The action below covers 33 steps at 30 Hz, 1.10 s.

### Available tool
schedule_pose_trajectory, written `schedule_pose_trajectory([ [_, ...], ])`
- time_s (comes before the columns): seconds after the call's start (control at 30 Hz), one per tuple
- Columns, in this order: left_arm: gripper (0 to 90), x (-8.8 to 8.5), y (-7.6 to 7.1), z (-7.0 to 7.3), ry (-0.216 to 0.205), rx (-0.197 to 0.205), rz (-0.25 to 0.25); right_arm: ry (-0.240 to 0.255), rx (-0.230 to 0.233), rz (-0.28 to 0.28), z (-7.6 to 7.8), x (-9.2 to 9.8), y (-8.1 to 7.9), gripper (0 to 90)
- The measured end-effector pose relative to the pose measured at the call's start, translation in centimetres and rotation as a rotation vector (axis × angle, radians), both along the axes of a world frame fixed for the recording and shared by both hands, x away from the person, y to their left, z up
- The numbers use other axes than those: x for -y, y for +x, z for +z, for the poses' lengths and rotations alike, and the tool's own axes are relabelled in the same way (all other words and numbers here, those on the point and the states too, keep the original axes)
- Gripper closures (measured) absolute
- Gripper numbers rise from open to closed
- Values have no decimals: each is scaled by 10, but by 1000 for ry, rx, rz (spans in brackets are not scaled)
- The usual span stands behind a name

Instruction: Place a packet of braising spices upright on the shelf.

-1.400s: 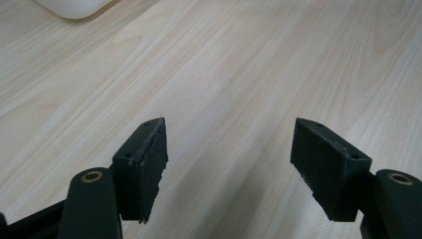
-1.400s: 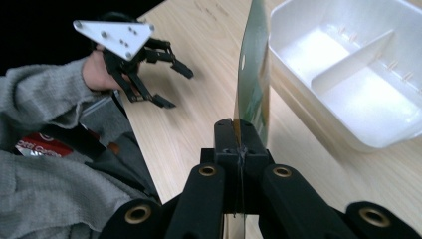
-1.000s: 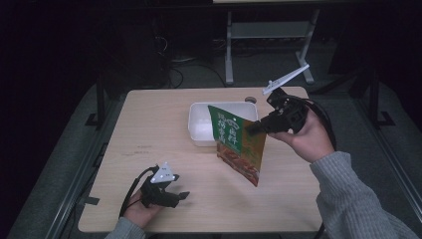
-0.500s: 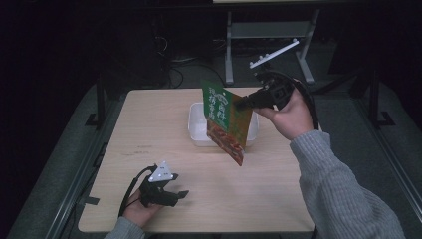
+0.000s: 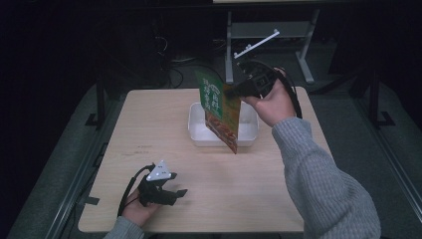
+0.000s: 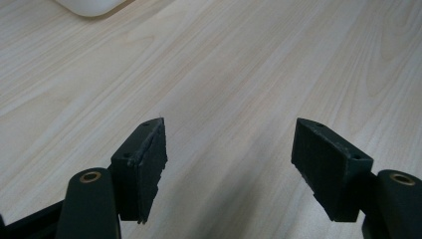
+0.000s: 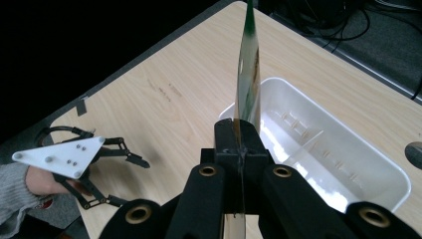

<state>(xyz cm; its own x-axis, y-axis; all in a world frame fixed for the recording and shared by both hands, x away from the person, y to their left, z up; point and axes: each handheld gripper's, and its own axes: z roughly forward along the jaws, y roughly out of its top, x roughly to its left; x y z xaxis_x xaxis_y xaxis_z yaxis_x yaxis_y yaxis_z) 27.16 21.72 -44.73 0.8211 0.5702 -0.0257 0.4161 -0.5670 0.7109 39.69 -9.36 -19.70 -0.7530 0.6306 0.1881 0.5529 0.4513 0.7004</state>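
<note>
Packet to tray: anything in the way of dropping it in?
Nothing visible. The right tool is shut on the packet, which hangs over the white tray. The tray's inside looks empty, and the left tool rests open at the near table edge, well apart.

Print on green packet [image 5: 219, 112] too small to read; tray [image 6: 87, 6] cut off at edge.

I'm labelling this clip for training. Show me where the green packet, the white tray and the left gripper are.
green packet [image 5: 219, 107], high view, middle of its printed face.
white tray [image 7: 348, 149], right gripper view, its inner floor.
left gripper [image 5: 180, 191], high view, midway between its open fingers.
</note>
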Motion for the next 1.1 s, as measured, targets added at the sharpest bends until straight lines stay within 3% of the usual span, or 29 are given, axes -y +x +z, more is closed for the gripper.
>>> schedule_pose_trajectory([
  [0.57, 295, -1, 0, 0, -18, 2, 8, -11, 44, -39, -8, -23, 26, 899],
  [1.1, 293, -2, 0, 1, -20, 5, 5, -68, 68, -61, -25, -44, 48, 899],
])
